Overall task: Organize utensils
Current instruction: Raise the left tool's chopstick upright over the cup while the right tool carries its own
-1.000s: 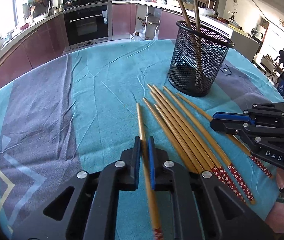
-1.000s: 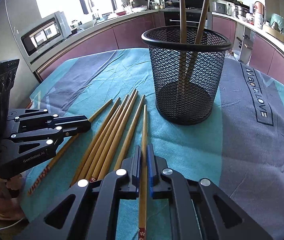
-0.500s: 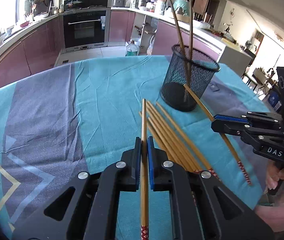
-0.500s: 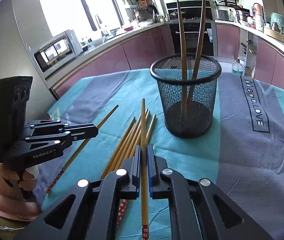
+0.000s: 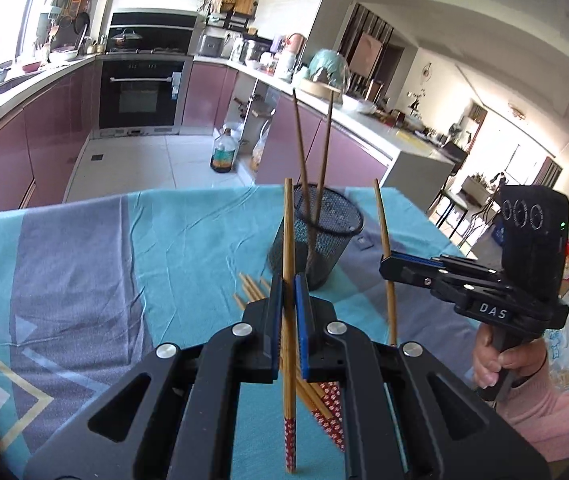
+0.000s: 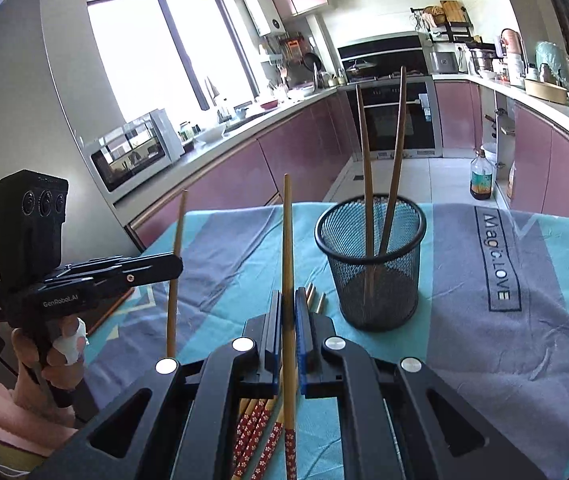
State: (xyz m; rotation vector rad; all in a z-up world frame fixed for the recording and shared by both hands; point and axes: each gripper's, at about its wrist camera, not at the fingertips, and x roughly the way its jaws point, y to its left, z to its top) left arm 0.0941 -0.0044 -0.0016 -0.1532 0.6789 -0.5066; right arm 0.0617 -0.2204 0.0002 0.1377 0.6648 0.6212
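1. Left gripper [image 5: 288, 280], lower centre of its view: clamped on a chopstick [image 5: 289, 240], tip up, red patterned end low in frame.
2. Right gripper [image 6: 288, 300], lower centre of its view: clamped on a second chopstick [image 6: 287, 248], raised likewise.
3. Mesh cup [image 6: 370, 264], centre right on the cloth-covered bench [image 6: 524, 340]: two chopsticks standing inside.
4. Spare chopsticks [image 6: 256, 432] flat on the bench, below the right gripper.

The chopsticks [image 6: 287, 264] look like smooth wood; the cup [image 6: 372, 276] is black wire mesh; the tablecloth [image 5: 96, 264] is matt, creased cloth; the cabinets [image 6: 300, 152] look glossy.
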